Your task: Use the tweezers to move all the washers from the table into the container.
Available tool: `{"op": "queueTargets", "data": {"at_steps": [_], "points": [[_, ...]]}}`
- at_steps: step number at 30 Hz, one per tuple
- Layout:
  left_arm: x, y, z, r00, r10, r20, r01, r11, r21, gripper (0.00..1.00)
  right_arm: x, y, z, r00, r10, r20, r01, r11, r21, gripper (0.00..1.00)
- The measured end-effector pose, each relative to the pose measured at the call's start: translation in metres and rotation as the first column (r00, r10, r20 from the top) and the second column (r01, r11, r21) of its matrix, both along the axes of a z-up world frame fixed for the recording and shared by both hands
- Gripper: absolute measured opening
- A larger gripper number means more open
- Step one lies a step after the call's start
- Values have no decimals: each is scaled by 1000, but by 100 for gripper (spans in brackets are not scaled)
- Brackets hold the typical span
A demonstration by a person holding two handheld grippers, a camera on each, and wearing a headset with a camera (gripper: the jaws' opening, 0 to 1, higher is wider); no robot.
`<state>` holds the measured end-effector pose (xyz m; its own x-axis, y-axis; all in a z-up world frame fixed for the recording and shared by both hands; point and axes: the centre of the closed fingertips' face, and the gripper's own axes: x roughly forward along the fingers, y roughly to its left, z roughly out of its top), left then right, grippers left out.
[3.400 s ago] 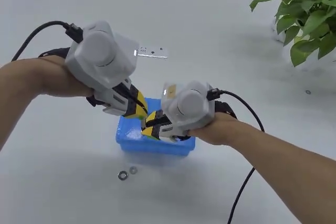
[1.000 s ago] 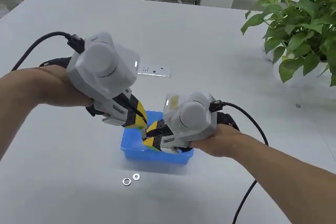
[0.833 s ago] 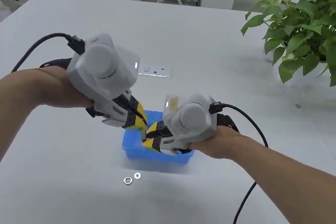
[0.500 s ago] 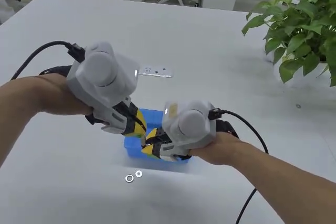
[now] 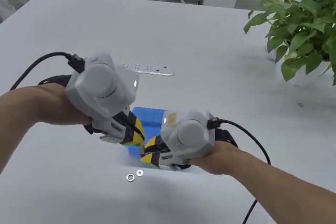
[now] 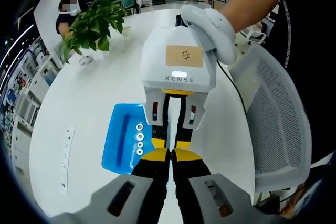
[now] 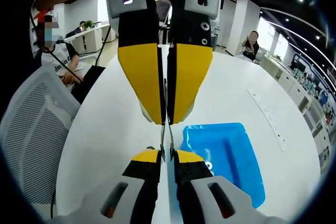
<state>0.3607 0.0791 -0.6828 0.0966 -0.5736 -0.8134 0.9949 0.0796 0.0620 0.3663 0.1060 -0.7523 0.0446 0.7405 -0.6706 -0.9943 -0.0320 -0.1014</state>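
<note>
Two washers [image 5: 135, 175] lie on the white table [image 5: 210, 66], just in front of the blue container [image 5: 151, 115]. Several more washers [image 6: 139, 139] sit inside the container [image 6: 123, 137]. My left gripper [image 5: 137, 139] and right gripper [image 5: 147, 153] point at each other, tip to tip, over the container's near edge. In the right gripper view, thin metal tweezers [image 7: 164, 103] run between the left gripper's yellow jaws down to the tips of my right gripper [image 7: 166, 157]. Both pairs of jaws look shut on them. My left gripper [image 6: 170, 153] hides the tweezers in its own view.
A white power strip [image 5: 147, 70] lies beyond the container. A potted plant [image 5: 304, 19] stands at the far right. Black cables trail from both grippers. A mesh office chair [image 6: 268, 114] stands by the table's near side, and people sit in the background.
Both grippers have moved together toward me, from over the container's middle to its near edge, closer to the two washers on the table. They stay tip to tip.
</note>
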Motion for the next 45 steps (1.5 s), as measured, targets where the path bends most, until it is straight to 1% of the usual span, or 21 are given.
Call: {"op": "queueTargets", "data": {"at_steps": [11,20,26,39,45], "points": [[-4,2,-11,1000,7,-20,-7,1000,4,5,-6,3,-12,1000,9,-21,-10,1000,-5,12],[-10,4,-22,999,15,-45,-15,1000,4,5,-13,5,-23,999,20,-39,-21,1000,-12,12],[-12,5,-28,998,17,-58,-16,1000,7,5,-16,6,-29,998,25,-51,-26,1000,-16,12],[-14,8,-36,997,26,-78,-26,1000,-1,5,-18,9,-38,998,27,-65,-29,999,-21,12],[-11,8,-35,997,31,-75,-32,999,-6,5,-17,9,-39,997,29,-66,-30,999,-22,12]]}}
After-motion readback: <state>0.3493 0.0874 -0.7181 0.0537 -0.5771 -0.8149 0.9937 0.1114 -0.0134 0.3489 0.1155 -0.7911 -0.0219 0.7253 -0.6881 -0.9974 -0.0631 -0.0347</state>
